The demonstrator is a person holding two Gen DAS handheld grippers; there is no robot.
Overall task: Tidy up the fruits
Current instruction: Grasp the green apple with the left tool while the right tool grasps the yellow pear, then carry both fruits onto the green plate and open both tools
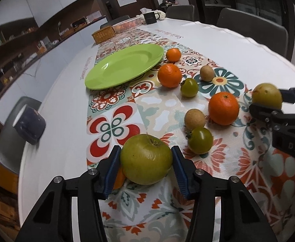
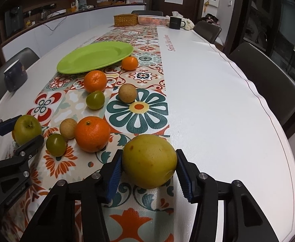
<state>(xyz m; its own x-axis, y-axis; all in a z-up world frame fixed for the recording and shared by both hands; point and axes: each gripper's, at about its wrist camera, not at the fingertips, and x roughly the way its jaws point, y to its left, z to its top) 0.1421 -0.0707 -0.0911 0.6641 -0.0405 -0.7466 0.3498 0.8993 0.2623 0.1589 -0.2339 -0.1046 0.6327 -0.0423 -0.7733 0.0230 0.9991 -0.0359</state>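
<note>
My left gripper (image 1: 146, 162) is shut on a green apple (image 1: 146, 159) low over the patterned runner; it also shows in the right wrist view (image 2: 27, 129). My right gripper (image 2: 149, 165) is shut on a yellow-green fruit (image 2: 149, 161), seen in the left wrist view (image 1: 266, 96) too. An empty green plate (image 1: 125, 65) lies farther along the table. Between the plate and the grippers lie three oranges (image 1: 223, 108) (image 1: 169, 75) (image 1: 173, 54), two green tomatoes (image 1: 200, 140) (image 1: 189, 87) and two small brown fruits (image 1: 194, 119) (image 1: 207, 73).
A dark mug (image 1: 29, 126) stands at the table's left edge. At the far end stand a wicker box (image 1: 103, 34), a white basket (image 1: 127, 24) and a black mug (image 1: 150, 17). Chairs (image 2: 266, 76) line the right side.
</note>
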